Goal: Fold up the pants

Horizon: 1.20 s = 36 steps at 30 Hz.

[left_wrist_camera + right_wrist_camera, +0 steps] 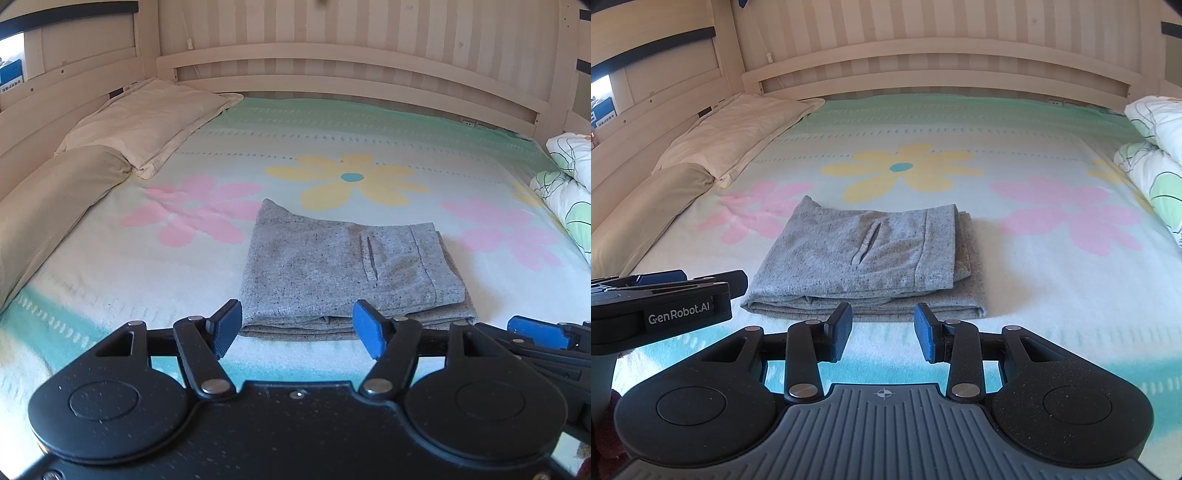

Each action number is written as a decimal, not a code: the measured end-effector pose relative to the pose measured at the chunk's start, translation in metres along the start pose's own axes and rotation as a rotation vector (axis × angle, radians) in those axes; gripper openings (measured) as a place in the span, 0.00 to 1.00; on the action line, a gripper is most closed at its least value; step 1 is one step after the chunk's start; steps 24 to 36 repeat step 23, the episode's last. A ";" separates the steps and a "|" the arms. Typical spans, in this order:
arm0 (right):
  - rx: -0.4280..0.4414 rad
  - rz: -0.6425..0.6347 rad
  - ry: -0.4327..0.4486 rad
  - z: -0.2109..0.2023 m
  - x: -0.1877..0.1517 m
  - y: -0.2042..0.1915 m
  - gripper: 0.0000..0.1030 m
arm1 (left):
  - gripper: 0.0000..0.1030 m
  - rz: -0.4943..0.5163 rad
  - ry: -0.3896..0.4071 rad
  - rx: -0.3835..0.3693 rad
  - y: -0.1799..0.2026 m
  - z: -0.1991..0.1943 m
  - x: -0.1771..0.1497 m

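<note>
Resting folded on the bed

Lying at the left are two pillows [110,129]. In the middle of the bed [332,122], the grey pants [343,266] sit folded flat. Left gripper [297,328] and right gripper [882,330] hover just before the near edge, fingers apart, holding nothing. A quilt [1156,155] is at the right.

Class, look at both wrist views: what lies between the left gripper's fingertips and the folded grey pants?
Nothing but a bare strip of flowered blanket separates the open left gripper from the folded pants; the left wrist view shows it best.
</note>
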State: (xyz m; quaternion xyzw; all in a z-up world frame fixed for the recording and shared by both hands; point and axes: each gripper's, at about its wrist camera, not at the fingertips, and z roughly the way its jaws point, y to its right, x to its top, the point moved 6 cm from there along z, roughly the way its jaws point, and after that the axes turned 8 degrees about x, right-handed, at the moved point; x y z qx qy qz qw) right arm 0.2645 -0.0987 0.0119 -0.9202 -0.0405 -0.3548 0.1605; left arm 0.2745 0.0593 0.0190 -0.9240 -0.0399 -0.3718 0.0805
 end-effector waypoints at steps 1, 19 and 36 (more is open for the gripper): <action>0.000 0.000 0.000 0.000 0.000 0.000 0.35 | 0.67 0.002 -0.001 -0.003 0.000 0.000 0.000; 0.000 -0.004 -0.005 0.001 0.000 0.000 0.35 | 0.67 -0.001 -0.012 0.006 0.000 0.005 -0.003; 0.001 -0.005 -0.006 0.001 0.000 0.000 0.35 | 0.67 -0.002 -0.011 0.006 0.000 0.004 -0.003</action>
